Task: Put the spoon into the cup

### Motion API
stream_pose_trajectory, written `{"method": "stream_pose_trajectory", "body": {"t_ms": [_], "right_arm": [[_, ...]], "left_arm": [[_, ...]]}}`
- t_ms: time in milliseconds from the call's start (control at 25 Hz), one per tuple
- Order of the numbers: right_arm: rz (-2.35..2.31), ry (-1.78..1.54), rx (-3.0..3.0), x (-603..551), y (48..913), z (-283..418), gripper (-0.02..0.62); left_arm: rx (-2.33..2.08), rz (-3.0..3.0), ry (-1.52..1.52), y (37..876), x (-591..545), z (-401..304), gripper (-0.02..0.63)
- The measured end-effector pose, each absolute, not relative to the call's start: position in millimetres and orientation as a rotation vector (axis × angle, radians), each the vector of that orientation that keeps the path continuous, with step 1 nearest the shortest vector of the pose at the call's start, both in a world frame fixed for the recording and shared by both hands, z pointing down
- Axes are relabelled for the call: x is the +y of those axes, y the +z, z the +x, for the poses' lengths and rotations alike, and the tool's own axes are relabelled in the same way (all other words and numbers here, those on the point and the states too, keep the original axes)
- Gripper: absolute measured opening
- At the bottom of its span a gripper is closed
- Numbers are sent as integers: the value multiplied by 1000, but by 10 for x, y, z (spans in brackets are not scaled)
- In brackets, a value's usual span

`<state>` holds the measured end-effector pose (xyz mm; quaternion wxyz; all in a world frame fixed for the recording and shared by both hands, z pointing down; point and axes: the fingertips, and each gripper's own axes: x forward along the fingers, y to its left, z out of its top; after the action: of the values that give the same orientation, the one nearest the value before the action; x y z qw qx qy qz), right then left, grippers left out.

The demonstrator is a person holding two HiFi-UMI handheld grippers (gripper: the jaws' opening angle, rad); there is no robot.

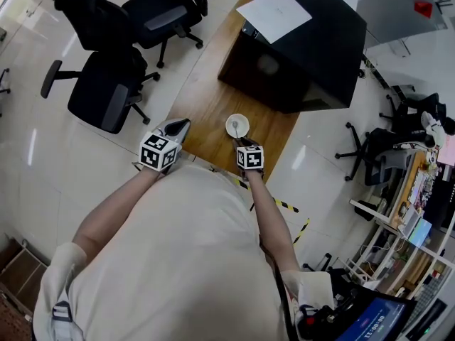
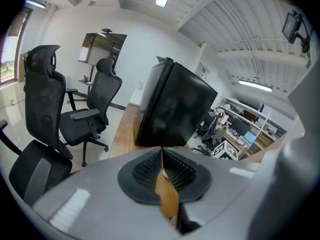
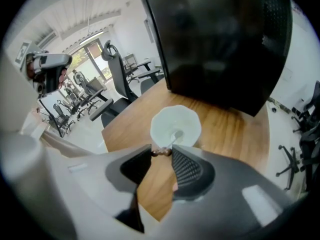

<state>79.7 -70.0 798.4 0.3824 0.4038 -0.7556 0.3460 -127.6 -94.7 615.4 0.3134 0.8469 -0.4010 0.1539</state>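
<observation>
A white cup (image 1: 237, 126) (image 3: 175, 125) stands on the wooden table (image 1: 206, 98), close to its near edge. A pale spoon (image 3: 177, 134) has its bowl inside the cup, and its handle slants out toward me. My right gripper (image 1: 242, 143) (image 3: 161, 153) hangs just short of the cup, shut on the brown beaded end of the spoon's handle. My left gripper (image 1: 180, 125) (image 2: 161, 151) hovers over the table's near left corner. Its jaws meet at the tips with nothing between them.
A large black box (image 1: 306, 48) with a white sheet of paper (image 1: 274, 13) on top fills the far half of the table. Black office chairs (image 1: 106, 84) stand on the floor to the left. Yellow-black tape (image 1: 288, 206) marks the floor near the table's edge.
</observation>
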Motion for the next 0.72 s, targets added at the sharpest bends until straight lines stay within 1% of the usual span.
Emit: {"method": "stream_pose_trajectory", "body": {"t_ms": [320,400,520,720], "right_arm": [[1162,993,-1947,-725,7898,767,132],[1220,1022,-1947,-737,7847,751,160],[1331,1025,-1938,-732,7770,782,183],[1512,1023,-1943,-636,7536,774,184]], "left_arm": [[-1025,2270,434,6154,-970,-1621,0],[-1003,2289,451,6181,-968,-1711,0],[-957,2308,487,6273,-949,-1792,0],[-884,2327,516,6350,-890,-1866,0]]}}
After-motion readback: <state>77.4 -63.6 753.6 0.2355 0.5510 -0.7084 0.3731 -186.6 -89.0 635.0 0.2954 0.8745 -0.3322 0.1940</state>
